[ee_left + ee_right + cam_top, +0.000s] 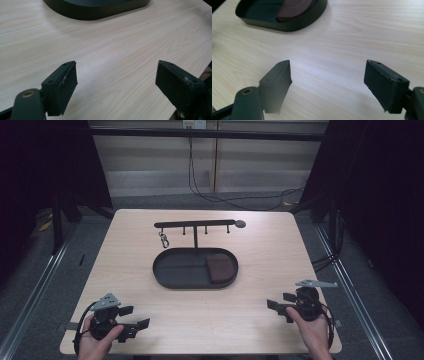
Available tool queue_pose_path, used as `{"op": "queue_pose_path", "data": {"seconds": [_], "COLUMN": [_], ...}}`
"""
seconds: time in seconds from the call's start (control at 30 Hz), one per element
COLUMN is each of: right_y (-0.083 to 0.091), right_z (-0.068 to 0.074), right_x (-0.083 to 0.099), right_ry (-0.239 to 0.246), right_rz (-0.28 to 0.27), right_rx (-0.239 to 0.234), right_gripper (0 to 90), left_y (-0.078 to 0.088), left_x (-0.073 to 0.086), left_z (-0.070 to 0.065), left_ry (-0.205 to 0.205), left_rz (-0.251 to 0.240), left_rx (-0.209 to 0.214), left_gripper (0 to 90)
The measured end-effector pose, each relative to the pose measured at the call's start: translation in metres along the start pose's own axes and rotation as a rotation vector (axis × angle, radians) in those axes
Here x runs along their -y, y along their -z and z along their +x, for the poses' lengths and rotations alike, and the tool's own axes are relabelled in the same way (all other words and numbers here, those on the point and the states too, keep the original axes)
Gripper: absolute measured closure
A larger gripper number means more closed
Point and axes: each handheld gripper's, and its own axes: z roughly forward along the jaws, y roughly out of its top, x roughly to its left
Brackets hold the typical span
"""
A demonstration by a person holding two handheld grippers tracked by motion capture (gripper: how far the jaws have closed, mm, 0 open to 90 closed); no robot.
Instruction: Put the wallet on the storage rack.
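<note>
I have the left gripper (136, 317) at the surface's (260, 245) near-left corner and the right gripper (278, 309) near the near-right corner, both with jaws spread and nothing between them. The black oval tray (175, 270) sits at the middle of the surface, a brown pad (220, 268) lying in its right end. A keyring (164, 240) hangs from the rack (195, 224) rising behind it.

No text, label, brand, number or sign can be read anywhere, on the table, the tray, the rack or the grippers.
</note>
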Motion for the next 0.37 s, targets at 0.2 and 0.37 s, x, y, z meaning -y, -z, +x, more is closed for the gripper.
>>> {"op": "queue_pose_path", "data": {"seconds": [0.2,0.37], "right_y": [0.005,0.005], "right_z": [-0.005,-0.008], "right_x": [0.017,0.026], "right_ry": [-0.016,-0.023], "right_rz": [-0.018,-0.017], "right_rx": [0.018,0.047], "right_gripper": [21.5,21.1], "left_y": [0.0,0.001], "left_x": [0.0,0.0], "left_z": [0.0,0.001], "left_ry": [0.009,0.011], "left_rz": [-0.001,-0.009], "left_rx": [0.001,0.007], "left_gripper": [17.5,17.5]}}
